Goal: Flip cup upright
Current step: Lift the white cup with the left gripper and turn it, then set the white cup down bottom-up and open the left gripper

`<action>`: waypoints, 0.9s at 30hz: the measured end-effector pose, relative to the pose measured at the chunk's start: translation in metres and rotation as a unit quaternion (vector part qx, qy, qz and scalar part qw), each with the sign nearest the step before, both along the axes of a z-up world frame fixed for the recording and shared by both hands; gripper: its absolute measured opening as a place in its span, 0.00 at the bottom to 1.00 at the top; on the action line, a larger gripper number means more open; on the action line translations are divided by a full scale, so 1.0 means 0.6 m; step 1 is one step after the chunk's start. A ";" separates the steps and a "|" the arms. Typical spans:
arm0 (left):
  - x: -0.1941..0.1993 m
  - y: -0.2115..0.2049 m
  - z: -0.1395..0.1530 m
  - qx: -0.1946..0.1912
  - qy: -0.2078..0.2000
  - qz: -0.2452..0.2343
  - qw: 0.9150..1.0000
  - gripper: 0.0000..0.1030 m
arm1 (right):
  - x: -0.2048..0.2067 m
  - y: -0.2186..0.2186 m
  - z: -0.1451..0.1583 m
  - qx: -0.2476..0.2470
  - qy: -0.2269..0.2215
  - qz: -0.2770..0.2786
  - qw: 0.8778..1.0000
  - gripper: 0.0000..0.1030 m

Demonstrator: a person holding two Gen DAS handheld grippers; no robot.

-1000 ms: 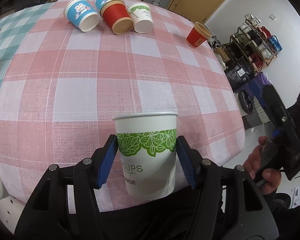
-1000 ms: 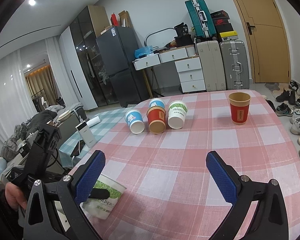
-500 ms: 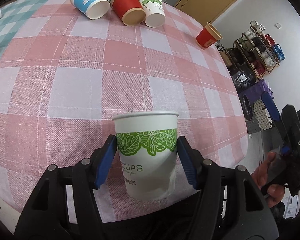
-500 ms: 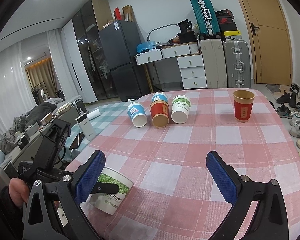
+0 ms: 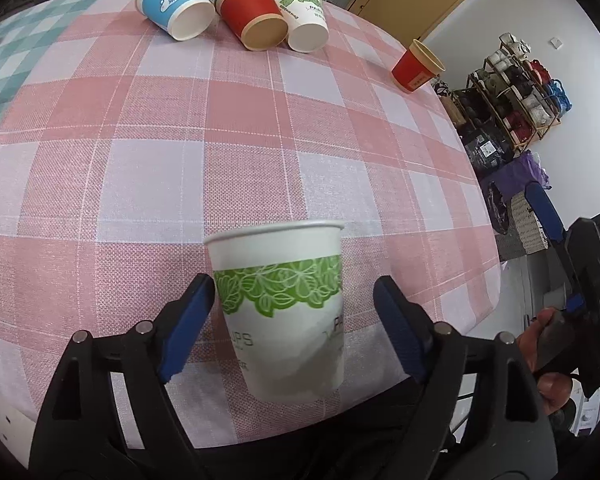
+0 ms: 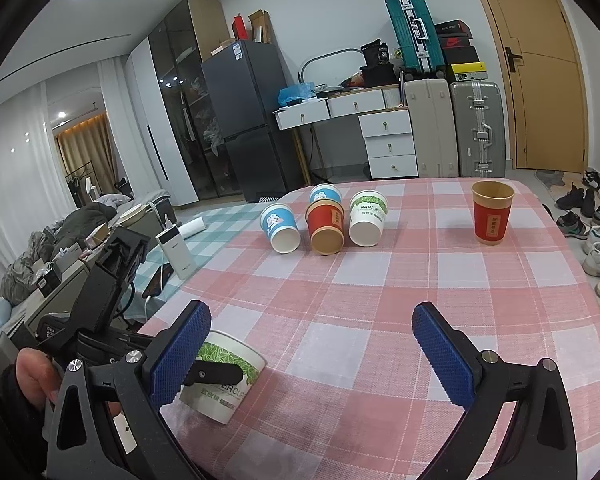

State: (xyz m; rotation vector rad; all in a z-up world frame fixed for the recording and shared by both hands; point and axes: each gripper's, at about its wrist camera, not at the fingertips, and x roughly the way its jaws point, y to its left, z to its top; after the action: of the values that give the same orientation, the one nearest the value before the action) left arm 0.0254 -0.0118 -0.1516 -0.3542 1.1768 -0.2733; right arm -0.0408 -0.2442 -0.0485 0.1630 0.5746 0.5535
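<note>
A white paper cup with a green leaf band stands upright, mouth up, on the pink checked tablecloth near the table's front edge. My left gripper is open around it, with a clear gap at the right finger and the left finger close to the cup wall. The same cup shows low left in the right wrist view, partly behind my own finger. My right gripper is open and empty above the cloth, to the right of the cup.
Several cups lie on their sides at the far end: a blue one, a red one, a white and green one. A red cup stands upright at the far right. The table edge drops off at the right.
My left gripper has opened and let go of the white and green cup, which now stands on the cloth. The right gripper has stayed open and hardly moved.
</note>
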 end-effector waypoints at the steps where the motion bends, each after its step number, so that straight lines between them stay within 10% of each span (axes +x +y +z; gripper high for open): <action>1: 0.000 0.001 0.002 0.003 -0.001 0.001 1.000 0.79 | 0.000 -0.001 0.000 0.001 0.000 0.000 1.000 1.00; 18: -0.026 0.038 0.107 0.057 -0.088 0.051 0.993 0.79 | -0.016 0.009 0.024 0.010 -0.009 0.019 1.000 1.00; 27: -0.119 0.067 0.215 0.116 -0.214 0.113 0.963 0.92 | -0.021 0.054 0.042 0.022 0.037 0.084 0.996 1.00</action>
State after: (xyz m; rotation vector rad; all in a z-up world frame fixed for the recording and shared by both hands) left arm -0.0459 0.0285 -0.0225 -0.2062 0.7237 -0.0064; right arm -0.0536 -0.2117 -0.0230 0.1793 0.6524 0.7257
